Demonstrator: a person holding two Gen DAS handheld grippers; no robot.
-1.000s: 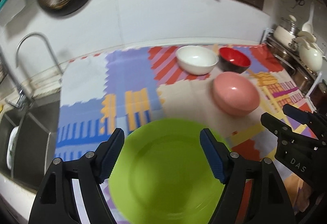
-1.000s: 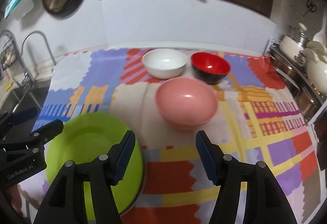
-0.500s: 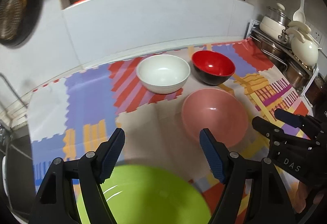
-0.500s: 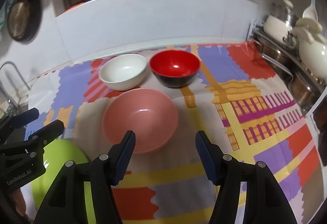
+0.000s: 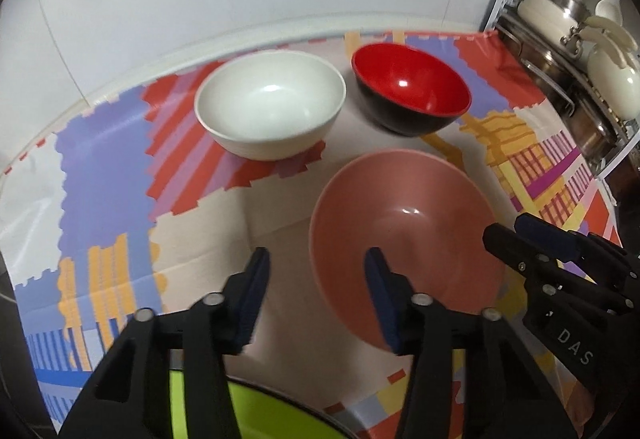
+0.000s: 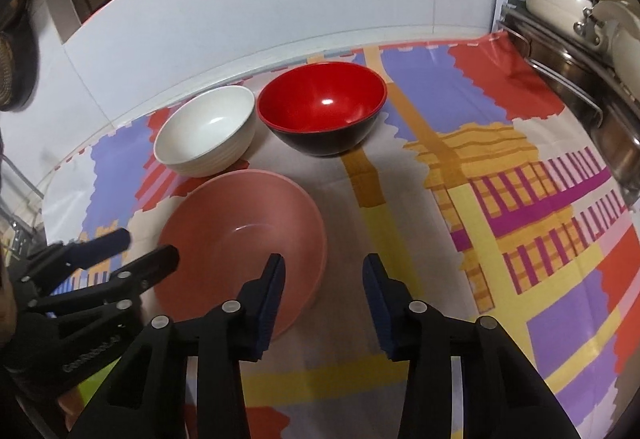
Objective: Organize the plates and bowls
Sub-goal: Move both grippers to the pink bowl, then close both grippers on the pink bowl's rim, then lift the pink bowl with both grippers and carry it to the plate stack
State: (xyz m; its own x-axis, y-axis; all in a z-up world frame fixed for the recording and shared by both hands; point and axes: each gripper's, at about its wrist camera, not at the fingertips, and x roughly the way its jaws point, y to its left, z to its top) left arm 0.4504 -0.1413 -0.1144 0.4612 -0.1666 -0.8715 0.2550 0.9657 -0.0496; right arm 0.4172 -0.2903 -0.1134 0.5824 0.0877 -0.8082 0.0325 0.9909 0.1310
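Fingers of the left gripper (image 5: 316,279) and right gripper (image 6: 323,281) spread wide, holding nothing, above the pink bowl (image 5: 404,259) at lower centre; behind it sit a white bowl (image 5: 270,109) and red bowl (image 5: 410,93) on the patterned surface (image 5: 104,167), green plate (image 5: 272,419) at bottom edge.

Pink bowl (image 5: 404,239) just ahead, white bowl (image 5: 270,111) and red bowl (image 5: 412,95) close behind it; bare counter (image 6: 500,239) right of bowls; pot rack (image 6: 580,51) blocks far right.
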